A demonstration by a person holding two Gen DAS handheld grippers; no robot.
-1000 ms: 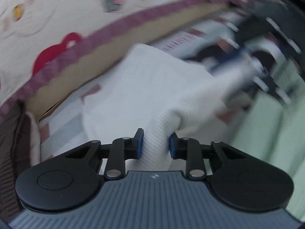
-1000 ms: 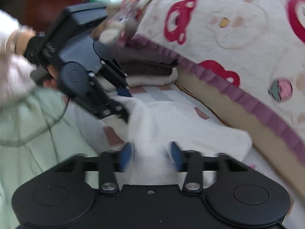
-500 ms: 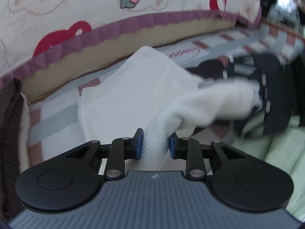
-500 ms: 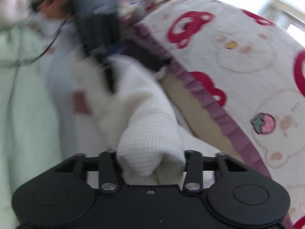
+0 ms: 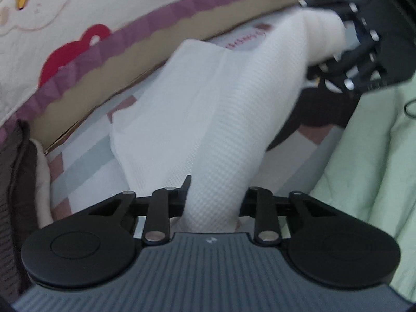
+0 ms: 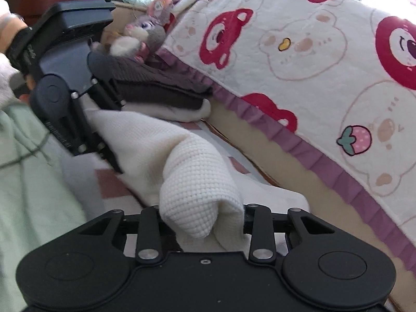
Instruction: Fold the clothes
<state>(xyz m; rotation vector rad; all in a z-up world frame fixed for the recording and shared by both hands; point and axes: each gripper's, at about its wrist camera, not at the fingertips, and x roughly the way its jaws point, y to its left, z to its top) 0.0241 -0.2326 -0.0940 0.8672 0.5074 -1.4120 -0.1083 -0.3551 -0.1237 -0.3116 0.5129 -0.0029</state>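
- two grippers share one white waffle-knit garment (image 5: pixel 228 119); it lies on the striped bed sheet (image 5: pixel 85 161), just beside the purple-frilled bear quilt (image 6: pixel 299 59).
- left gripper (image 5: pixel 213 197): jaws narrowly parted and pressed on a bunched edge of the garment, near the folded brown clothes (image 6: pixel 156 88).
- right gripper (image 6: pixel 205 218): jaws have just been closing, and a thick roll of the same knit sits between them, gripped; this end is well apart from the brown clothes.
- one fold looks to be in hand: both ends are raised off the sheet while the middle of the cloth rests flat.
- next move, as i judge it: carry both held ends together over the flat part, keeping the edge taut and level, then lay it down square before letting go.
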